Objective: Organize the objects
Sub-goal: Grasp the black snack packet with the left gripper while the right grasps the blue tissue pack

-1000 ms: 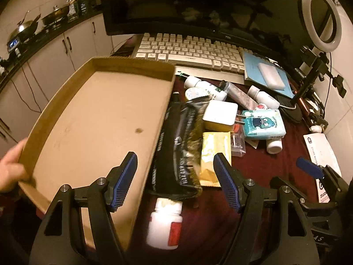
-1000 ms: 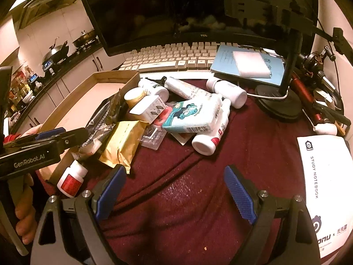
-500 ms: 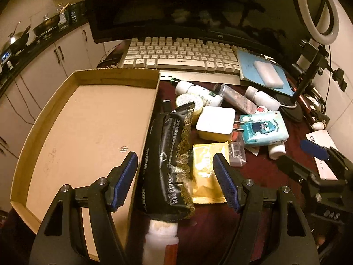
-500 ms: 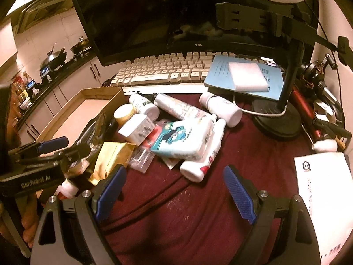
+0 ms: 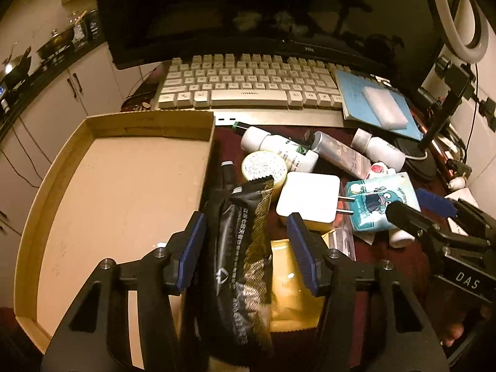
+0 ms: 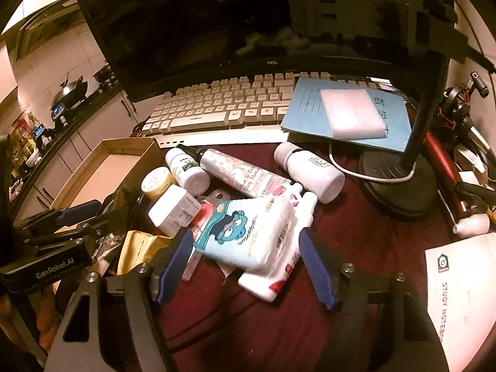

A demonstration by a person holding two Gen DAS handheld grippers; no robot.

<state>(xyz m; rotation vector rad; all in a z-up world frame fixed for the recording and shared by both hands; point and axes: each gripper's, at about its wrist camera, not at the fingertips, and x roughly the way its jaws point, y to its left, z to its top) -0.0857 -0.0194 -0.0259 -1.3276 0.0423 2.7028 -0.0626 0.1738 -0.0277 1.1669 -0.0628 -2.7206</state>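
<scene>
Left tongs (image 5: 245,248) closing, unclenched, astride black pouch (image 5: 238,263), long axis toward keyboard (image 5: 248,88); right tongs (image 6: 248,262) closing, unclenched, astride tissue pack (image 6: 245,232).

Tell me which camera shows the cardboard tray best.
The left wrist view: the cardboard tray shows nearly whole, floor and walls. The right wrist view catches only its far corner, partly behind the left gripper.

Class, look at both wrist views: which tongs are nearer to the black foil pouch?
Left. The left tongs, closing, straddle the black foil pouch. The right tongs, also closing, straddle the tissue pack to the pouch's right.
</scene>
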